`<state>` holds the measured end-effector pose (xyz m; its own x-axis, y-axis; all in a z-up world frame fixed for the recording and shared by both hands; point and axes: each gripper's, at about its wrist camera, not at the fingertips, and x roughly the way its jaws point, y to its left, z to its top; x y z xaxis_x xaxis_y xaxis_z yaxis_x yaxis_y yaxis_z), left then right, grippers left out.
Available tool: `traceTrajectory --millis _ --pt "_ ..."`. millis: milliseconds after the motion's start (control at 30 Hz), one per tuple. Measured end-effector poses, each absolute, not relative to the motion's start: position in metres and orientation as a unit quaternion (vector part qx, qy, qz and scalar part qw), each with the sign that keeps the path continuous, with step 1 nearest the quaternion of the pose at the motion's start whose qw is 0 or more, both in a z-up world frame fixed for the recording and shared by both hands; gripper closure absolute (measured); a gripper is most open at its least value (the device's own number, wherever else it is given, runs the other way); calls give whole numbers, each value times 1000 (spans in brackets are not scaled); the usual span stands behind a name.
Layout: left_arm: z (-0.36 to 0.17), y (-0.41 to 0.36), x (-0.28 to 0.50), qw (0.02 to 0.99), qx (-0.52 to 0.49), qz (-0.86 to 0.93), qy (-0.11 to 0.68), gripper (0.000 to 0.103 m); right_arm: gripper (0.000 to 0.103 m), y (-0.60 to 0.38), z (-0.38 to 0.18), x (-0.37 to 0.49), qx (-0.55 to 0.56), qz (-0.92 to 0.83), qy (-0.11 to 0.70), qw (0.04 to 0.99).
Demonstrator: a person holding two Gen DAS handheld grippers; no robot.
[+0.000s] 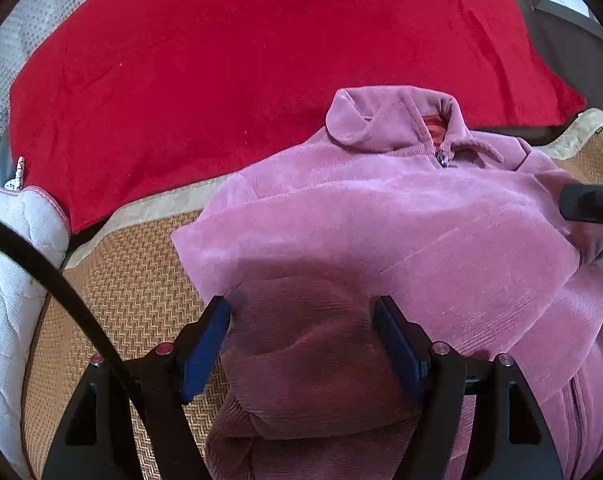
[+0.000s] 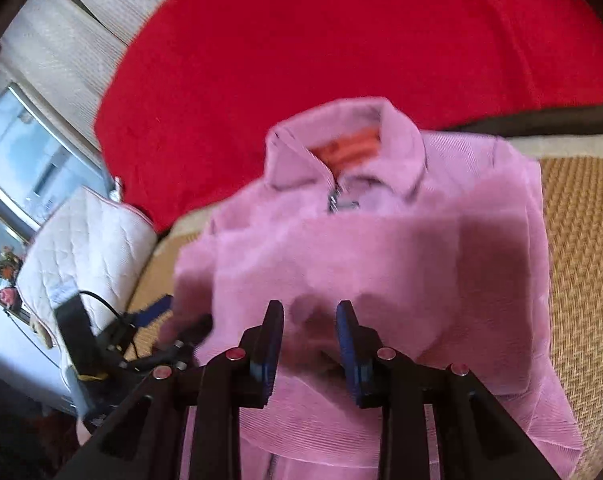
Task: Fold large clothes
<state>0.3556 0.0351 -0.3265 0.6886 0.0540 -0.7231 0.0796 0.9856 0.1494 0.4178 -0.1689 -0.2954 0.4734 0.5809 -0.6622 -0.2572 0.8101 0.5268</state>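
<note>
A pink corduroy jacket (image 1: 401, 216) with a collar and zip lies on a woven tan mat (image 1: 133, 280), its sleeves folded across the chest. My left gripper (image 1: 301, 328) is open, its blue-padded fingers (image 1: 205, 344) straddling a raised fold of the sleeve without pinching it. My right gripper (image 2: 309, 340) is open just above the folded sleeve of the jacket (image 2: 381, 248), which is blurred in the right wrist view. The right gripper's tip also shows at the right edge of the left wrist view (image 1: 589, 204). The left gripper shows at the lower left of the right wrist view (image 2: 141, 332).
A red blanket (image 1: 241, 60) covers the surface beyond the jacket's collar. A white quilted pillow (image 1: 9, 272) lies at the left of the mat. A black cable (image 1: 61, 284) crosses the left side. A window (image 2: 25, 160) stands far left.
</note>
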Motion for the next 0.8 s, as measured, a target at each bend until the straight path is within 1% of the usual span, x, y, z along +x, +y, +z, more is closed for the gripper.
traceTrajectory --millis 100,200,267,300,400,467,633,733,767,800 --pt "-323 31 356 919 79 -7 386 28 72 -166 -294 419 186 261 437 840" --pt "-322 25 358 921 79 -12 381 28 72 -149 -309 424 181 262 461 829" --pt "-329 20 362 915 91 -12 394 28 71 -141 -327 428 164 249 488 820" --pt "-332 18 364 912 94 -11 399 28 71 -141 -330 428 166 249 486 821" --pt "-332 19 366 911 82 -14 403 28 71 -147 -321 426 173 255 486 818" --pt "-327 25 364 916 64 -22 396 28 71 -156 -311 421 175 251 470 828" --pt "-318 31 358 925 36 -34 377 28 72 -194 -297 425 206 189 438 854" --pt "-332 23 364 912 69 -31 403 28 72 -202 -310 433 206 150 453 854" --pt "-337 20 367 908 81 -30 410 27 72 -205 -322 439 201 136 473 847" --pt "-338 18 365 912 90 -28 399 27 73 -204 -333 444 199 130 491 838"
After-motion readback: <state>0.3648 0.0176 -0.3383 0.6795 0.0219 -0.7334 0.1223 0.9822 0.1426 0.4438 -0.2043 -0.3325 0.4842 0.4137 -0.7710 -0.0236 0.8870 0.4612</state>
